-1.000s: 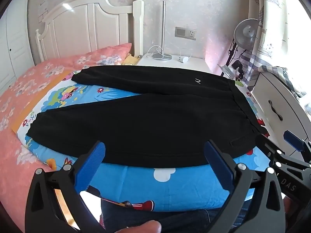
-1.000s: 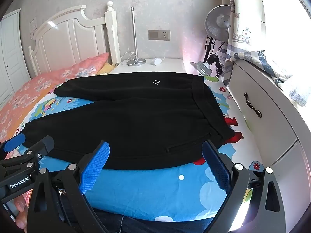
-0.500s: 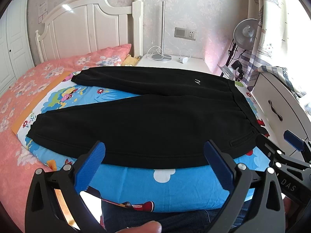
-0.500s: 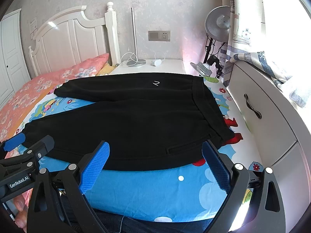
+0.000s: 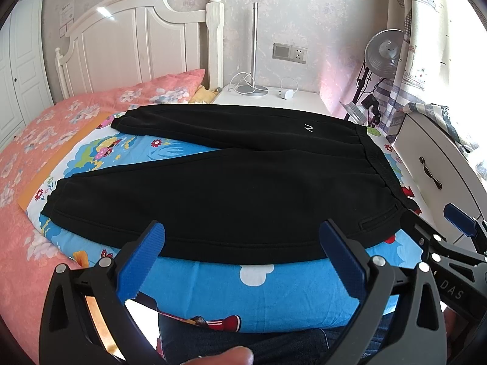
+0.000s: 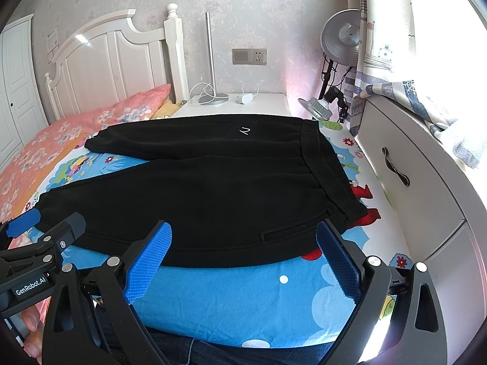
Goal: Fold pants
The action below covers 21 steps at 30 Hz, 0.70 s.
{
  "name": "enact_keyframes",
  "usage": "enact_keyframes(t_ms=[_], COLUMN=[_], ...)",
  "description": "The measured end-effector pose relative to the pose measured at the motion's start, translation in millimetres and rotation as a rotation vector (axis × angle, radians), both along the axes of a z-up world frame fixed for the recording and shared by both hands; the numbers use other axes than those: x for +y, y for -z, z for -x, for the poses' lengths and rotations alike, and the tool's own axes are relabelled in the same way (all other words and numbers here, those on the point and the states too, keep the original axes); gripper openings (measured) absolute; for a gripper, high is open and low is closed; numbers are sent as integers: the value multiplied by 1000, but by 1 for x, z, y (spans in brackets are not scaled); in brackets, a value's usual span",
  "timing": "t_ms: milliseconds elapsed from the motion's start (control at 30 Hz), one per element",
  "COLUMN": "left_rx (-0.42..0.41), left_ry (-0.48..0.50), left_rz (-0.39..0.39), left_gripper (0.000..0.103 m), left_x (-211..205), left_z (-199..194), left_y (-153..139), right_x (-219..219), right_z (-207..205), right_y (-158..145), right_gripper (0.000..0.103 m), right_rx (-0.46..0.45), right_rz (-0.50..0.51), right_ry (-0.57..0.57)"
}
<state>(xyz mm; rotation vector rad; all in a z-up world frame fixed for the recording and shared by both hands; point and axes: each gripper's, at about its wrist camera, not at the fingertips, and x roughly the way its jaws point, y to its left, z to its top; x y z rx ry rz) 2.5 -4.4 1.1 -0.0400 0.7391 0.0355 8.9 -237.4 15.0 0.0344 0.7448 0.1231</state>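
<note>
a pair of black pants [image 5: 231, 188] lies spread flat on a blue cartoon-print sheet [image 5: 243, 286] that covers the near part of the bed. the waistband [image 5: 377, 158] points toward the white dresser [image 5: 432, 164] on the right, and the two legs run off to the left, splayed apart so that a wedge of sheet shows between them. the far leg ends near the pink floral bedding [image 5: 45, 140]; the near leg ends at a cuff [image 5: 51, 206] close to the sheet's left edge. a small white logo [image 5: 309, 127] sits on the far hip, and a slit pocket [image 6: 286, 233] shows on the near hip.

the left gripper [image 5: 242, 258] hovers just short of the pants' near hem, its blue-padded fingers [image 5: 141, 261] spread wide with nothing between them. the right gripper [image 6: 243, 257] is in the same pose by the waistband corner and pocket, fingers [image 6: 338, 263] wide apart and empty. neither touches the cloth. each gripper appears at the edge of the other's view, side by side.

behind the bed stand a white headboard [image 5: 137, 42] and a white nightstand [image 5: 268, 100] carrying a slim lamp [image 5: 254, 45] and a cable. a round silver lamp [image 6: 342, 38] stands beside the curtain [image 6: 386, 21].
</note>
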Motion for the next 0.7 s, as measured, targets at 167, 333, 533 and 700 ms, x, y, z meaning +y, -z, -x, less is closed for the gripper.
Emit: enact_keyframes(t_ms=[167, 333, 533, 700], left_rx=[2, -3, -1, -1], left_ry=[0, 1, 0, 1], left_rz=[1, -2, 0, 0], left_gripper=[101, 101, 101, 101], left_x=[-1, -1, 0, 0], left_z=[-3, 2, 1, 2], left_y=[-1, 1, 2, 1], right_x=[0, 0, 1, 0], right_z=[0, 1, 1, 1], right_y=[0, 0, 1, 1], right_gripper=[93, 93, 93, 93], right_rx=[-1, -1, 0, -1], right_rz=[0, 0, -1, -1], right_ry=[0, 0, 0, 0])
